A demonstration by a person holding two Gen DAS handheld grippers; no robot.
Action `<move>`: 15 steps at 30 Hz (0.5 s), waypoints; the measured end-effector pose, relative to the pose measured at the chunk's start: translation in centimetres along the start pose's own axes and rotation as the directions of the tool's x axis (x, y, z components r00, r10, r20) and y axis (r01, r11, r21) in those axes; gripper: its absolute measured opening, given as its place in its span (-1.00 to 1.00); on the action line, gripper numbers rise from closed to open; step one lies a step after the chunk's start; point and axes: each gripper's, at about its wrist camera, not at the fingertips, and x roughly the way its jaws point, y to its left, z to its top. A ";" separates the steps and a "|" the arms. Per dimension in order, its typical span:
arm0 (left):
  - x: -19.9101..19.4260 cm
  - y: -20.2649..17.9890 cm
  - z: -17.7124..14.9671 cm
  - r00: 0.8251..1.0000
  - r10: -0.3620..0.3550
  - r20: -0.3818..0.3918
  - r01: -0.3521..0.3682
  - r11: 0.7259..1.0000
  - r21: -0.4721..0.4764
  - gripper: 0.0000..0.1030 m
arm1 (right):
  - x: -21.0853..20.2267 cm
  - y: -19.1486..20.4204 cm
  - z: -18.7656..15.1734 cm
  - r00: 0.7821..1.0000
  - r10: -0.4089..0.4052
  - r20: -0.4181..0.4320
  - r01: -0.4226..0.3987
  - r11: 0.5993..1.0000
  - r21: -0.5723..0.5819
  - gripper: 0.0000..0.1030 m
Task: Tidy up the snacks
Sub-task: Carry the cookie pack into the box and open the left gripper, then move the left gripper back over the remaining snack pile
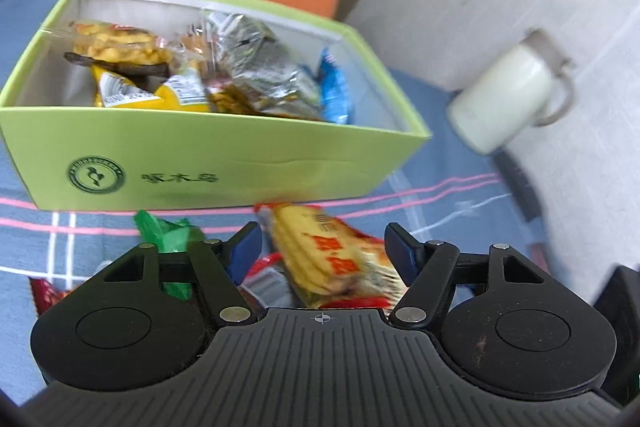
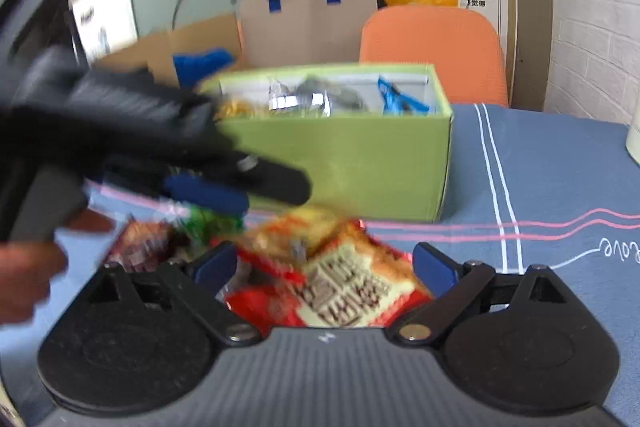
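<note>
Green snack box (image 1: 224, 155) on blue cloth (image 1: 460, 195), part filled. Loose packets in front of it. Left gripper (image 1: 322, 243) spread over yellow biscuit packet (image 1: 324, 255). Right gripper (image 2: 324, 263) spread over red packet (image 2: 340, 291).

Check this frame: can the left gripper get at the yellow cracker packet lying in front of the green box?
Probably yes. The left gripper is open, and the yellow cracker packet lies between its fingers with nothing over it; the green box sits behind.

Green box (image 1: 224, 163) holds snacks; loose packets (image 1: 336, 259) lie before it.
</note>
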 end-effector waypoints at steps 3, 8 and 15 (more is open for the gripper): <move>0.2 -0.2 -0.3 1.000 0.027 -0.012 -0.027 1.000 0.008 0.03 | -0.3 -1.3 -1.0 1.000 -0.016 -0.012 0.016 1.000 0.016 0.93; -1.7 -0.4 -0.8 0.999 0.030 0.039 -0.030 1.000 0.002 0.06 | -1.7 -4.1 -2.1 0.998 -0.067 -0.013 0.067 0.995 0.071 0.93; -0.9 -1.7 -0.3 0.999 0.007 0.038 -0.008 1.000 0.014 0.19 | -3.4 -4.1 -1.8 0.998 -0.055 0.032 0.052 0.996 0.073 0.93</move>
